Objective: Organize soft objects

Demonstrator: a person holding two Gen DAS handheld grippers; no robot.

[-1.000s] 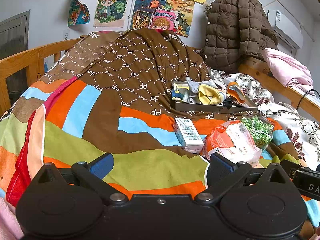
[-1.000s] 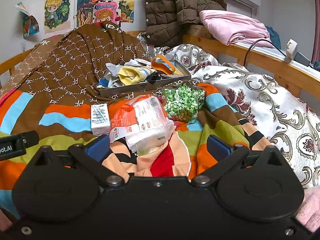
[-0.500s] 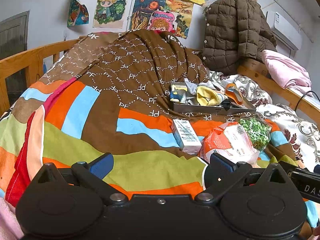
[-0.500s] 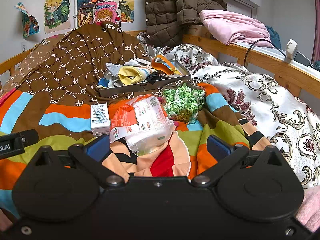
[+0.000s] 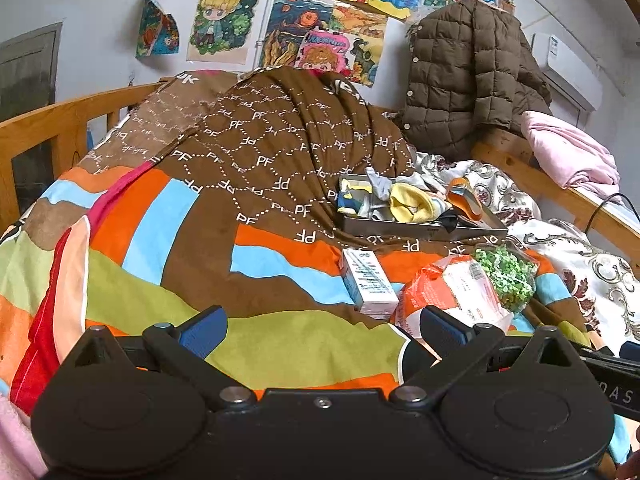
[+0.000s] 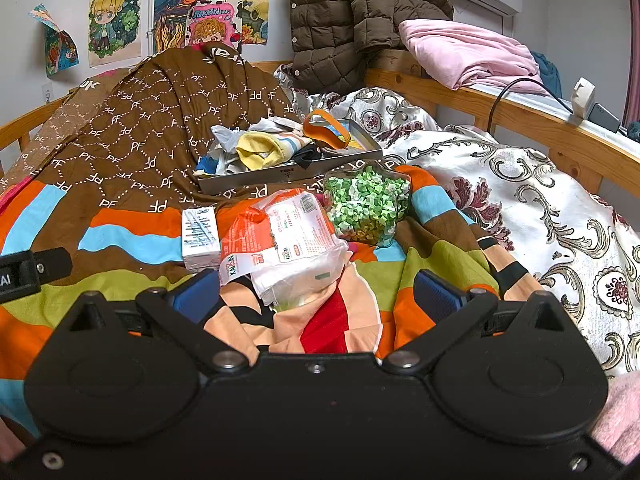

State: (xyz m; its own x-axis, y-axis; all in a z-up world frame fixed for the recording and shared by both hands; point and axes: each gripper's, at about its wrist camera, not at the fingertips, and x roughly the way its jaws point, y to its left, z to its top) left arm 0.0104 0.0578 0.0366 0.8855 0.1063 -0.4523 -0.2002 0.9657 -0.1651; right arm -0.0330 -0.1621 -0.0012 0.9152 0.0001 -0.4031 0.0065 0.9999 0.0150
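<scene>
A grey metal tray lies on the brown blanket, holding several soft items: a yellow sock, grey and white cloths and an orange band. In front of it lie a white carton, an orange-and-white plastic bag and a clear bag of green bits. My right gripper is open and empty just short of the plastic bag. My left gripper is open and empty, left of the carton.
A striped coloured quilt covers the bed. A white patterned quilt lies to the right. Wooden rails ring the bed. A brown puffer jacket and pink bedding sit at the back right.
The left gripper's view has shifted slightly, with the tray and bags sliding a little left in frame. The right gripper has hardly moved. Both stay open.
</scene>
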